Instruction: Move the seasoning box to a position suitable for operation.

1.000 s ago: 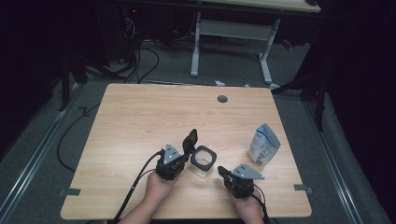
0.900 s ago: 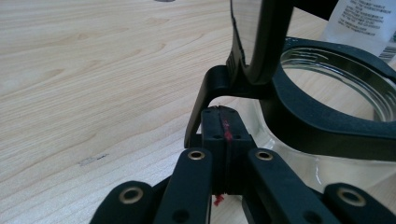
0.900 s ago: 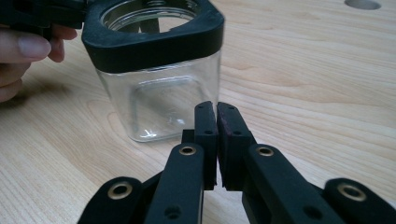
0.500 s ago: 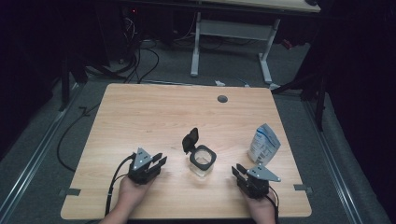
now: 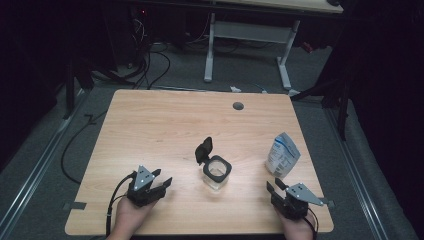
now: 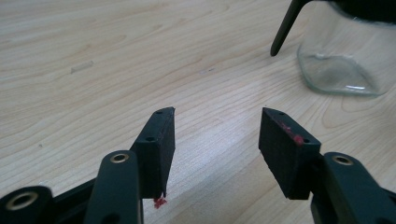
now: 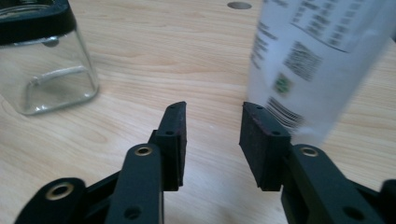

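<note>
A square clear glass jar (image 5: 216, 172) with a black rim stands at the table's middle front, its black flip lid (image 5: 203, 149) raised open behind it. A white and blue pouch (image 5: 282, 155) stands to its right. My left gripper (image 5: 161, 178) rests low at the front left, well clear of the jar (image 6: 343, 60). Its jaws (image 6: 217, 144) have just been opening and stand open with nothing between them. My right gripper (image 5: 274, 185) sits at the front right just before the pouch (image 7: 313, 60). Its jaws (image 7: 212, 135) have also just been opening, and nothing is between them.
The wooden table (image 5: 150, 125) has a round cable hole (image 5: 238, 106) near its far edge. A white desk frame (image 5: 250, 35) and cables (image 5: 150, 60) lie on the floor beyond. The jar (image 7: 46, 65) is far left in the right gripper view.
Both hands have drawn away from the jar, the left one to the left and the right one to the right. Both pairs of jaws have gone from shut to open.
</note>
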